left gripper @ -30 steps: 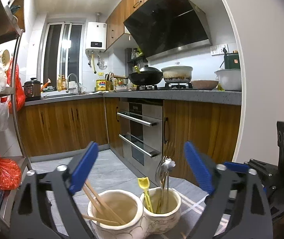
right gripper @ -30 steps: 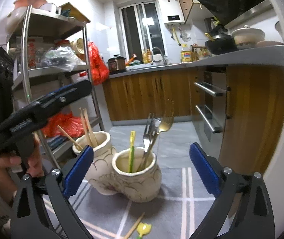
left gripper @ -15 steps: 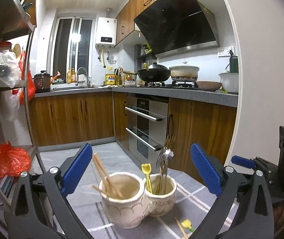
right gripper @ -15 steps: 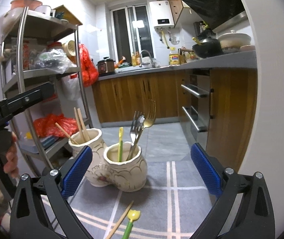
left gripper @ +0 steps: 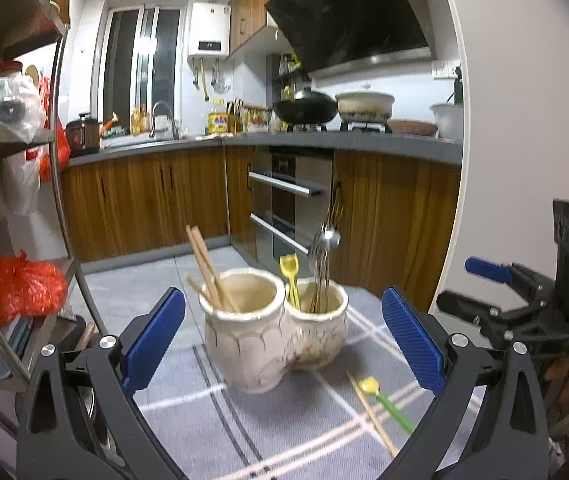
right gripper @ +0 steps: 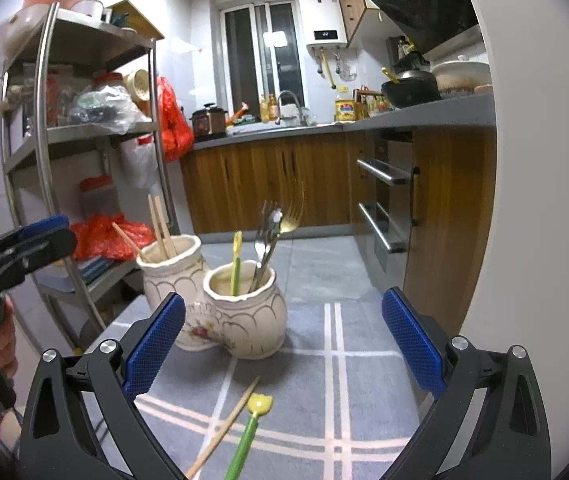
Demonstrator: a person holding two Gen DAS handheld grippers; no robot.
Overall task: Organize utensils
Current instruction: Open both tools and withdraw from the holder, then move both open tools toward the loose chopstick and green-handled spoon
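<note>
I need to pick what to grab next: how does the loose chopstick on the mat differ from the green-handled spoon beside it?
The loose chopstick is plain tan wood, thin and straight; the green-handled spoon is plastic, thicker, with a yellow bowl. In the right wrist view the chopstick lies left of the spoon, its tip reaching closer to the holder. Both lie flat on the grey mat, side by side, outside the holder, with neither gripper touching them.

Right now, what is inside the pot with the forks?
In the pot stand metal forks, a gold fork and a yellow-green spoon. Their lower ends and the pot's bottom are hidden by its wall.
</note>
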